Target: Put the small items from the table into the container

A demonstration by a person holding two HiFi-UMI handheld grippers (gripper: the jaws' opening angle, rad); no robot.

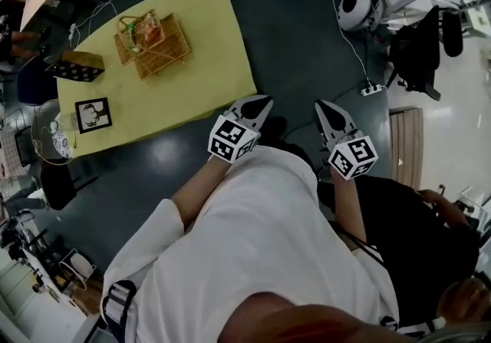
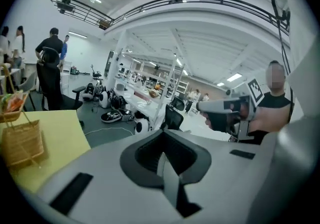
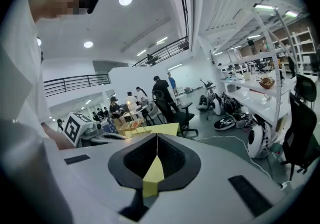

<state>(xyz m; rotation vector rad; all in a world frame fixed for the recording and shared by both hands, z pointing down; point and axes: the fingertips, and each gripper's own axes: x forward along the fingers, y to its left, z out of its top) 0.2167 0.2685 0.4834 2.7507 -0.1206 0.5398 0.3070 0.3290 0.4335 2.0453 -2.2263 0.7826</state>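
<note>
The yellow table stands at the upper left of the head view. On it is a wicker basket with colourful small items inside, and it also shows in the left gripper view as the basket. A dark dotted box and a black-and-white marker card lie near the table's left end. My left gripper and right gripper hang over the dark floor, off the table's near right corner. Both are shut and hold nothing. The left gripper points past the table's edge. The right gripper points toward the table.
A white cable and a power strip lie on the floor beyond the grippers. A white round device and a black chair stand at the right. A person in black stands behind the table. White benches line the hall.
</note>
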